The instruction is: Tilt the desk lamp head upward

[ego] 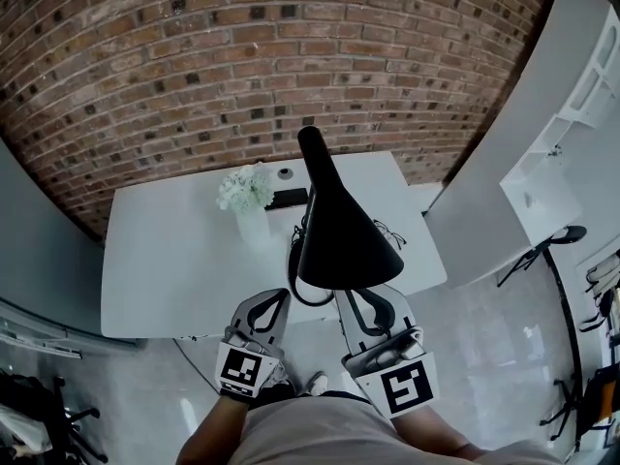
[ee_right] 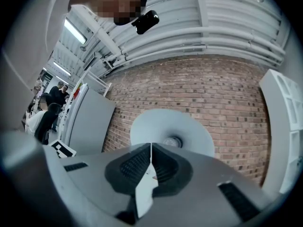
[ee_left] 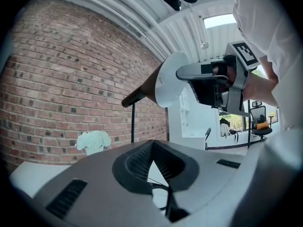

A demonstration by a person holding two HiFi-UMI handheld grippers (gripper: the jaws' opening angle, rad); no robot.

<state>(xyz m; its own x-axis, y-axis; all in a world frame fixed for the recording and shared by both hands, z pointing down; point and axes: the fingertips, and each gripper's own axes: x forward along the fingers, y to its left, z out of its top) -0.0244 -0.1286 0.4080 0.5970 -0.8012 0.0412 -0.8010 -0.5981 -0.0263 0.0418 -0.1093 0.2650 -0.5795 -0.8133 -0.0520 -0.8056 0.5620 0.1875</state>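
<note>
Lamp head (ego: 339, 231) seen above worktop (ego: 165, 250) front edge, opening turned toward person; tilt judged largely done. Left claw (ego: 271, 300) pressed together, empty. Right claw (ego: 368, 303) pressed together under rim, contact unclear.

Head view looks steeply down on the lamp head (ego: 341, 235) and white table (ego: 174, 260); left gripper view faces it side-on, right gripper view up into its mouth (both close), brick wall (ee_right: 213, 89) shared by all.
</note>
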